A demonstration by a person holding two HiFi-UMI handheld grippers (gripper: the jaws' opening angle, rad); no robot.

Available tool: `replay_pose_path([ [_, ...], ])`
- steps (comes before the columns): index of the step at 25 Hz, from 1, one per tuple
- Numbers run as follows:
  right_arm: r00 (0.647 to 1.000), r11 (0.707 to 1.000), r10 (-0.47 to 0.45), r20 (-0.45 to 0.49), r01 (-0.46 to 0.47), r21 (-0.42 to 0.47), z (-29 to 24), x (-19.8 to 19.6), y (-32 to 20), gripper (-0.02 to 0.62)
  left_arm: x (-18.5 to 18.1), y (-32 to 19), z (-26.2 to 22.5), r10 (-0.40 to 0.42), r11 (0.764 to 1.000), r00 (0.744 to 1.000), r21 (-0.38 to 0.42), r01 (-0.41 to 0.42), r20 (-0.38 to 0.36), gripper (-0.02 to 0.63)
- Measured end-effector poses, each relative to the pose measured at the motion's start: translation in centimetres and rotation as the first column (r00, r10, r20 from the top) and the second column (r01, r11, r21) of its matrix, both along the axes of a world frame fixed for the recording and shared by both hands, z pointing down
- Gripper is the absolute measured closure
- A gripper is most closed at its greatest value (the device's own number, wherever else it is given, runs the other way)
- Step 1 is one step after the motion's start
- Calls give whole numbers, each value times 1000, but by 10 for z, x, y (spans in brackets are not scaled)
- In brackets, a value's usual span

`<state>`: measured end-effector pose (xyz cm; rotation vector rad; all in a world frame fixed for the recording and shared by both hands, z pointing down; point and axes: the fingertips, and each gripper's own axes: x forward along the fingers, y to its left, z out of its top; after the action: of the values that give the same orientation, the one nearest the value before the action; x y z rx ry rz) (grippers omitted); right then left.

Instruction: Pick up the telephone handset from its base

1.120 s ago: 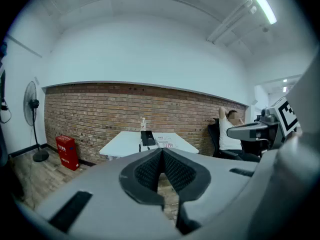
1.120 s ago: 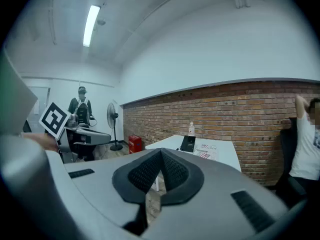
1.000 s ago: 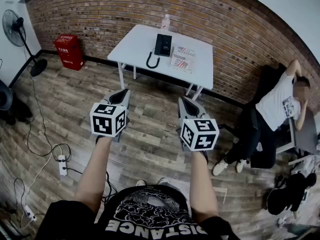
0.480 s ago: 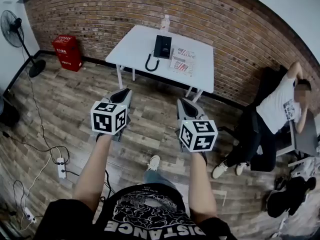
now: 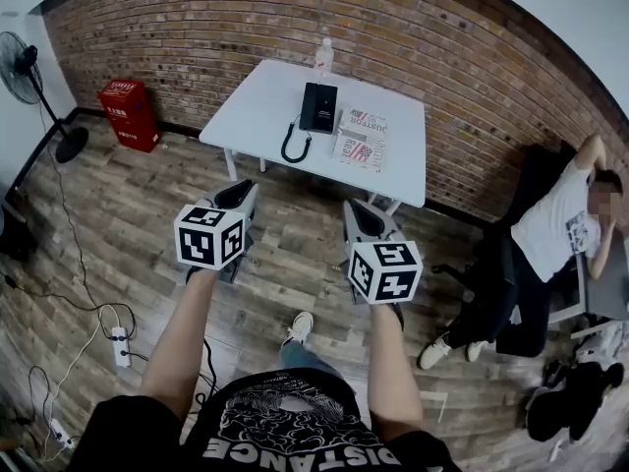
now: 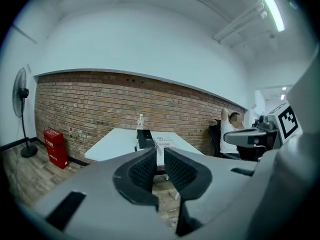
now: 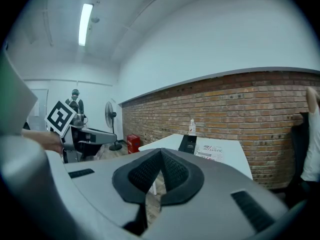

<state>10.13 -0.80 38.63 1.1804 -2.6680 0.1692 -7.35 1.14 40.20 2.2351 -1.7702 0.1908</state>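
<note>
White desk [image 5: 257,104] stands at the far side of the room against a brick wall [image 5: 197,28]. On it lies the black telephone [image 5: 318,107], with the handset resting on its base. The coiled cord [image 5: 293,144] loops over the desk's near edge. A clear bottle [image 5: 323,55] stands behind the telephone and a printed paper [image 5: 361,136] lies just to its right.

Both bare forearms reach forward side by side over the wooden floor [image 5: 285,264], well short of the desk. Each tool points toward the desk and slightly downward, with its marker cube on top. The left tool [image 5: 241,189] shows a narrow slit between its jaws, which have just been opening, and nothing lies in the gap. The right tool [image 5: 357,210] has its jaws pressed together at the tips and holds nothing.

A red box [image 5: 128,114] and a standing fan [image 5: 25,67] are at the far left. A person [image 5: 555,219] sits slumped at the right.
</note>
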Motion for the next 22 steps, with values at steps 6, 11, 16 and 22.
replay_pose_path([
  [6, 1000, 1000, -12, 6, 12, -13, 6, -8, -71, 597, -1, -72, 5, 17, 1000, 1000, -22, -18, -11, 551],
  [11, 1000, 999, -22, 3, 22, -35, 15, -13, -131, 597, 0, -133, 15, 40, 998, 999, -57, -40, -10, 518],
  [16, 999, 998, -32, 9, 33, -56, 23, -18, -184, 597, 4, -184, 23, 54, 995, 998, -85, -55, -9, 510],
  [22, 998, 997, -50, 24, 51, -64, 25, -20, -228, 597, 11, -235, 29, 72, 990, 997, -119, -69, 19, 489],
])
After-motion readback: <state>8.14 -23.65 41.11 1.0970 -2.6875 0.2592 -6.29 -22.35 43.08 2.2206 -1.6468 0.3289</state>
